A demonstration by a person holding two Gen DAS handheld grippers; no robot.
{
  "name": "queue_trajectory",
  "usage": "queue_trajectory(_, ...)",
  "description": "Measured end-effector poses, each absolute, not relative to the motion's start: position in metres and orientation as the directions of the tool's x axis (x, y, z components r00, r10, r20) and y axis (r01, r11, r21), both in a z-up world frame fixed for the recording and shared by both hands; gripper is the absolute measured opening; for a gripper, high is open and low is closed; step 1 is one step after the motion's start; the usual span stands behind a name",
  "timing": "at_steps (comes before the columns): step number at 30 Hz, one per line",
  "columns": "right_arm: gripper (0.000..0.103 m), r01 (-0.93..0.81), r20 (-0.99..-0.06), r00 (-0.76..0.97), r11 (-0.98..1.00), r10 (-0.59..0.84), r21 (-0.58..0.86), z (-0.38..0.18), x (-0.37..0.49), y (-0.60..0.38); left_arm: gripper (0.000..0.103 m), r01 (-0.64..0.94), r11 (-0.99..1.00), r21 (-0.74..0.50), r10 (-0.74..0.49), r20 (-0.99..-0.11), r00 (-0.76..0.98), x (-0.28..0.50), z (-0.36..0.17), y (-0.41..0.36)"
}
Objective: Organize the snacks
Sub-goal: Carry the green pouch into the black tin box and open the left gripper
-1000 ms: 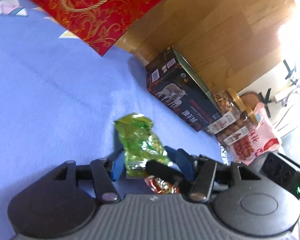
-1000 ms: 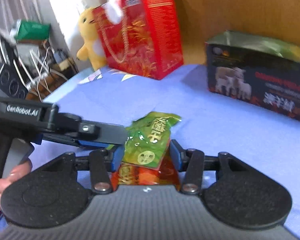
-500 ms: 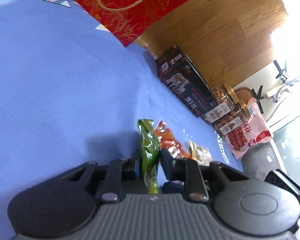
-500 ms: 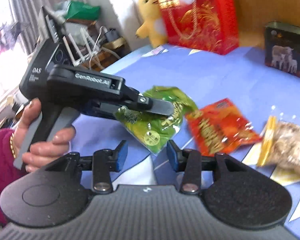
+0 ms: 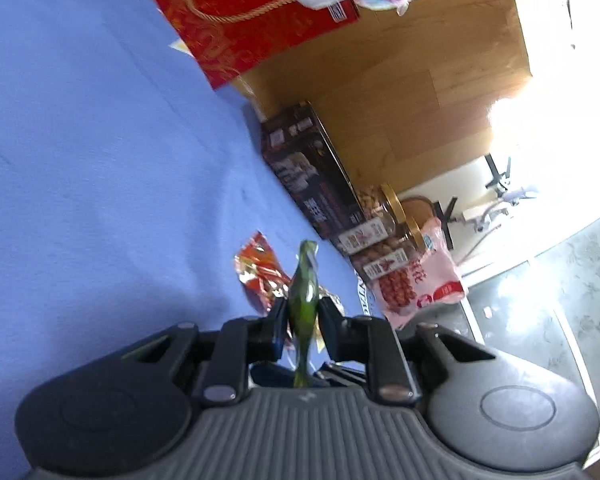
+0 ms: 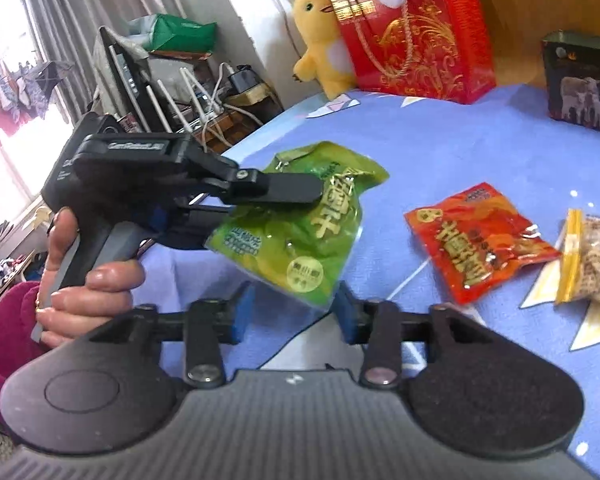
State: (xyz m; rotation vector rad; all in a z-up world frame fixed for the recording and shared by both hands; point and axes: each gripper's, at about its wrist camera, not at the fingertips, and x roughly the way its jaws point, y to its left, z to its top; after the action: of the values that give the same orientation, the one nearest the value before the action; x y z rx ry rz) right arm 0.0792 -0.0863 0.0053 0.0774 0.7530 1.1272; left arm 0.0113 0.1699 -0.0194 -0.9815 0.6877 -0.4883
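A green snack packet (image 6: 300, 240) hangs above the blue tablecloth (image 6: 440, 140), and my left gripper (image 6: 296, 196) is shut on its upper part. In the left wrist view the green packet (image 5: 302, 300) shows edge-on between the pads of the left gripper (image 5: 302, 320). My right gripper (image 6: 294, 312) sits just below it. Its jaws are closing, with the packet's lower corner between the blue pads but not pressed. A red snack packet (image 6: 480, 240) and a clear zip bag of snacks (image 6: 596, 264) lie flat to the right.
A red gift bag (image 6: 416, 32), a yellow plush toy (image 6: 320, 36) and a dark box with sheep (image 6: 584, 84) stand at the back. Nut jars (image 5: 380, 216) and a pink bag (image 5: 424, 284) lie beside the box. A hand (image 6: 96, 284) holds the left gripper near the table's left edge.
My left gripper closed on the green packet and lifted it off the red packet, turning it edge-on. The right gripper drew back from the pile, and both views swung.
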Motion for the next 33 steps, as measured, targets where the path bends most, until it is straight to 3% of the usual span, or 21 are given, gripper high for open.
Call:
queue_trajectory(16, 0.022, -0.707, -0.348, 0.539, 0.637, 0.767, 0.309, 0.036, 0.102, -0.158, 0.017, 0.251, 0.596, -0.763, -0.716, -0.363, 0.596, 0.112, 0.038, 0.085)
queue_trajectory(27, 0.023, -0.570, -0.302, 0.731, 0.791, 0.612, 0.222, 0.057, 0.213, -0.206, 0.019, 0.374, 0.653, -0.658, -0.723, -0.394, 0.568, 0.251, 0.080, 0.011)
queue_trajectory(28, 0.023, -0.547, -0.297, 0.750, 0.807, 0.591, 0.223, 0.057, 0.227, -0.210, 0.020, 0.366, 0.665, -0.651, -0.711, -0.400, 0.579, 0.266, 0.080, 0.006)
queue_trajectory(29, 0.023, -0.524, -0.291, 0.768, 0.822, 0.570, 0.224, 0.056, 0.239, -0.213, 0.028, 0.345, 0.683, -0.643, -0.687, -0.406, 0.603, 0.279, 0.078, 0.001)
queue_trajectory(30, 0.023, -0.489, -0.280, 0.797, 0.844, 0.536, 0.221, 0.055, 0.250, -0.216, 0.043, 0.318, 0.707, -0.631, -0.657, -0.422, 0.625, 0.289, 0.077, -0.005)
queue_trajectory(33, 0.025, -0.397, -0.273, 0.845, 0.882, 0.459, 0.253, 0.048, 0.269, -0.228, 0.058, 0.268, 0.771, -0.577, -0.583, -0.472, 0.661, 0.310, 0.067, -0.016)
